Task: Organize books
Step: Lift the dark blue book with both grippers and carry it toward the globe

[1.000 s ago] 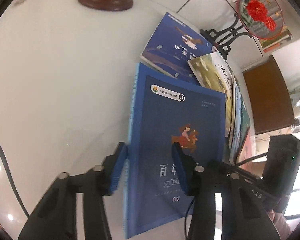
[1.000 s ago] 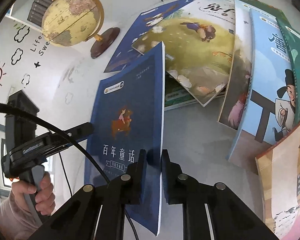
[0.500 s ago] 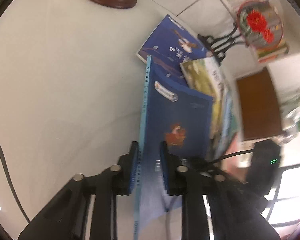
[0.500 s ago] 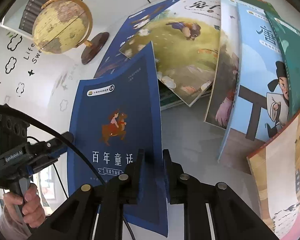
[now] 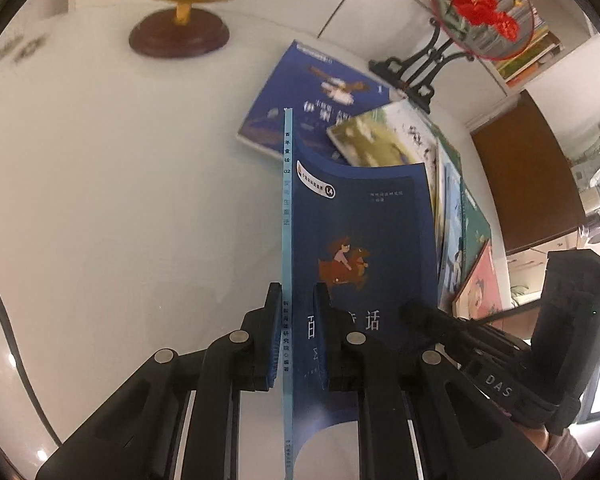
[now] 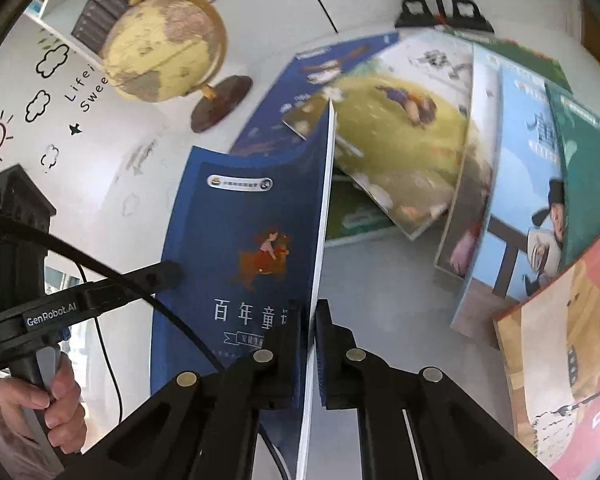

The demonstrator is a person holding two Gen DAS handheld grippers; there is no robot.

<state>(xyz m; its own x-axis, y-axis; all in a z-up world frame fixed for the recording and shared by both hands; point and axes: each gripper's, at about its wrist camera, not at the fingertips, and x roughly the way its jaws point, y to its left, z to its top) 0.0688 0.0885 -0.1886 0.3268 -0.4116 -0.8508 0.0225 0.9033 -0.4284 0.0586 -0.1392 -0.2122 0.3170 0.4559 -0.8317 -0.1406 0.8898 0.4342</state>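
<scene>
Dark blue book [image 5: 364, 240], flat on the table [image 5: 120, 200] a second ago, now stands on edge, my left fingers [image 5: 296, 340] clamped on its spine and my right fingers [image 6: 308, 344] on its page edge, ready to carry away.

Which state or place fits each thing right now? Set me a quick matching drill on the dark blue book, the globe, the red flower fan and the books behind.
Things:
1. dark blue book
2. globe
3. round red flower fan
4. other books

States:
A. on a black ornate stand
B. fanned out, overlapping on the table
C. clamped at both edges by the left gripper and right gripper
D. on a brown round wooden base

Pairs: 1-C, 2-D, 3-A, 4-B
</scene>
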